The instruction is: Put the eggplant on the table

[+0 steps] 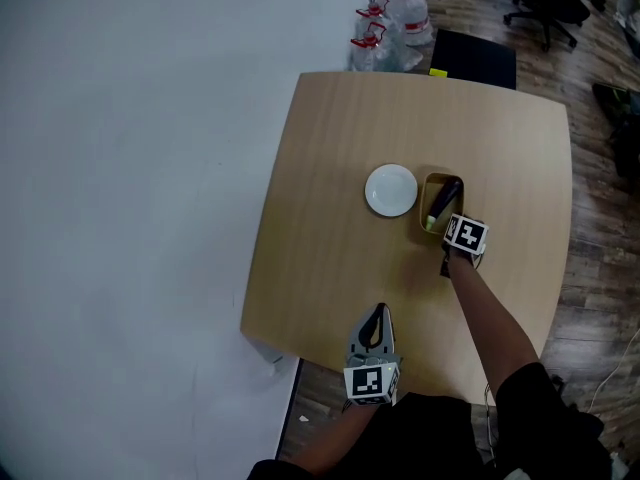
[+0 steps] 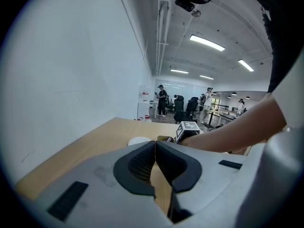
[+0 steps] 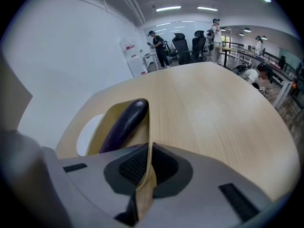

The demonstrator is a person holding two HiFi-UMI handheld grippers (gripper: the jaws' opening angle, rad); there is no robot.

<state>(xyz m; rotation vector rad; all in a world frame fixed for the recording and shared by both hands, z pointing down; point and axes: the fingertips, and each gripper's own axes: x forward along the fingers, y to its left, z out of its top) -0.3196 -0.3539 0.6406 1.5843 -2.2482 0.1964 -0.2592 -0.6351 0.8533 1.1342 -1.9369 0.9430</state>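
While right gripper [image 3: 147,164] clamps the tray [image 3: 105,125], eggplant [image 3: 124,122] inside it, just ahead

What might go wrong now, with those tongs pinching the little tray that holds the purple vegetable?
The right tongs grip only the thin rim of the tray; lifted, it may slip or tilt.
The eggplant lies loose inside and might roll out, perhaps onto the white plate beside the tray.
The left tongs are shut and empty, well away, so nothing steadies the tray.
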